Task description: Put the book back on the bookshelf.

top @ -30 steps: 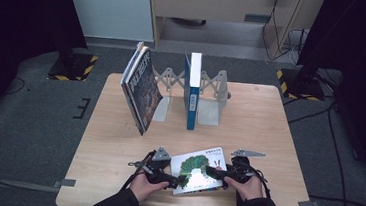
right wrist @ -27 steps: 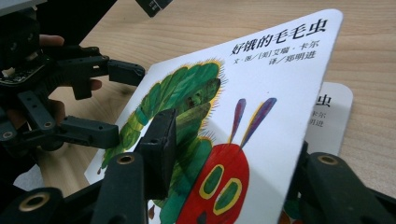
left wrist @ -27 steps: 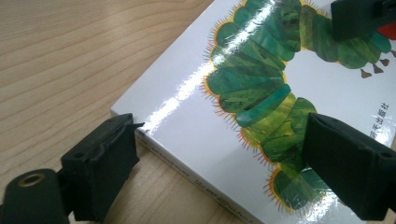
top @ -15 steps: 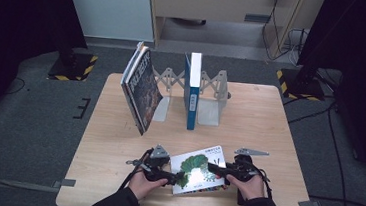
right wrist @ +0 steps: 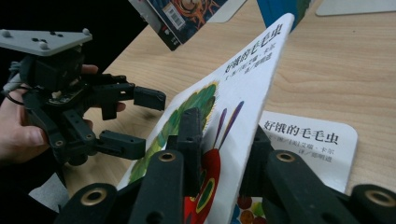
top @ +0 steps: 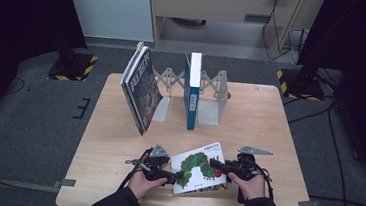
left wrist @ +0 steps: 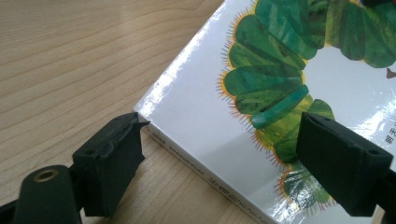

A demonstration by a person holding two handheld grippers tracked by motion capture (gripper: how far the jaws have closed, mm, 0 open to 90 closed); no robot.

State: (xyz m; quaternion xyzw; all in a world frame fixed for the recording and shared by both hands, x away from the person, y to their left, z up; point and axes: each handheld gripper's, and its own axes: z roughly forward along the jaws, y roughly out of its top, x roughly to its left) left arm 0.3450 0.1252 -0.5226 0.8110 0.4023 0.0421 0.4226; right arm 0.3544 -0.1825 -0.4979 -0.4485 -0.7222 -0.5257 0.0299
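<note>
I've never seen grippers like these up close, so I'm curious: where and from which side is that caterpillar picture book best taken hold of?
By a free edge of the thin front cover, from the side. The caterpillar book lies flat on the table, too broad to span. The right gripper is shut on the lifted cover edge. The left gripper, open, straddles the opposite corner, where the book's thin edge would fit between its jaws.
</note>
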